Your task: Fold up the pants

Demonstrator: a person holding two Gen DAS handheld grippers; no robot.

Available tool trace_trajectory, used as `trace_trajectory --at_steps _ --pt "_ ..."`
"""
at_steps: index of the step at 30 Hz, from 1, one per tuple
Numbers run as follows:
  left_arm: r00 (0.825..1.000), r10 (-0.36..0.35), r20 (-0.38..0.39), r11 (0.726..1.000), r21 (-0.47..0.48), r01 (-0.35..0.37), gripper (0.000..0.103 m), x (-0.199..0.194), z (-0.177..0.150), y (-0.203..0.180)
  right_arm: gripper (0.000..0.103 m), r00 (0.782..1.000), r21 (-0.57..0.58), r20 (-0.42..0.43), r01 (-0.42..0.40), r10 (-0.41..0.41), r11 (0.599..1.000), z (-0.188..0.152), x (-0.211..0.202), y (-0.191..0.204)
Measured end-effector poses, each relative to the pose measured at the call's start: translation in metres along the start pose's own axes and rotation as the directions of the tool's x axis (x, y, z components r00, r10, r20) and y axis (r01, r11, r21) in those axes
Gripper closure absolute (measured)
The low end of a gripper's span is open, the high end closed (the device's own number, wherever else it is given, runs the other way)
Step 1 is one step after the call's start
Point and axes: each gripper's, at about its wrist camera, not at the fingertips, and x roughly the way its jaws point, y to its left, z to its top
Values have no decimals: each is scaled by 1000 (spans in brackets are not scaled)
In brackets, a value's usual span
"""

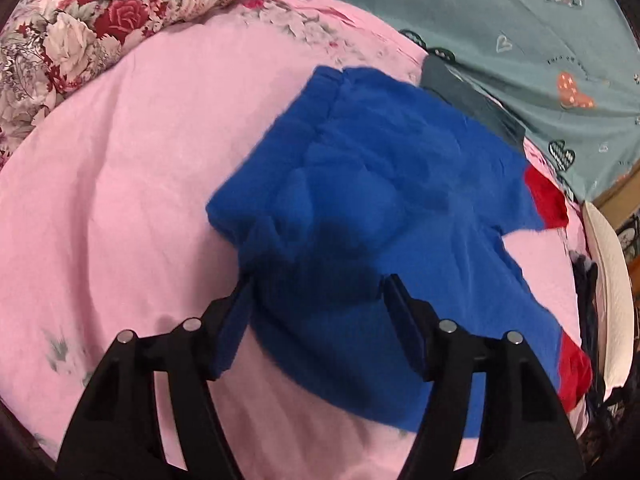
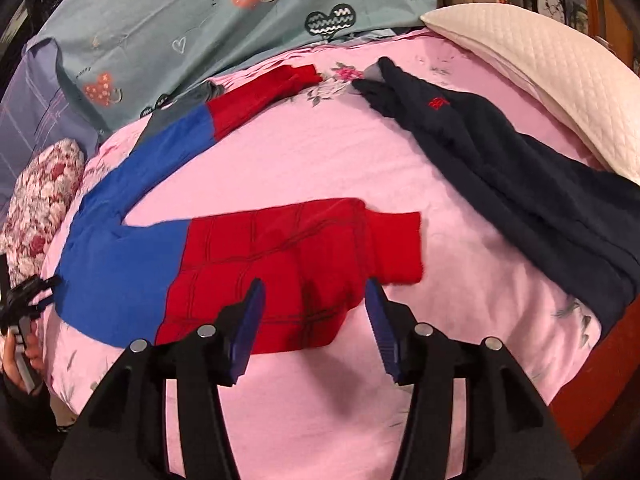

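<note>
Blue pants with red lower legs lie spread on the pink bed sheet. In the left wrist view my left gripper is open, its fingers straddling the blue waist part, just above the cloth. In the right wrist view the pants lie with their two legs apart; the near red leg is under my right gripper, which is open and holds nothing. The far leg runs to the back. The left gripper shows at the left edge there.
Dark navy pants lie at the right beside a white quilted pillow. A teal patterned blanket covers the back. A floral quilt lies at the left. A dark grey garment lies behind the blue pants.
</note>
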Motion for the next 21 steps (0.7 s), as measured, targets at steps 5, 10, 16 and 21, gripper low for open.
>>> trace_trajectory --at_steps 5,10,16,21 --pt "997 -69 -18 993 -94 67 98 3 7 23 69 998 4 -54 14 -14 1000 -6 26 -3" --pt "999 -9 41 992 -124 14 102 -13 4 40 75 999 7 -48 16 -15 1000 -5 30 -7" --pt "999 20 47 994 -109 -14 100 -34 -1 56 71 999 -3 -34 24 -24 1000 0 18 -8" --pt "936 169 310 984 -100 -145 75 -105 14 35 13 986 66 154 -70 59 995 59 -21 -17"
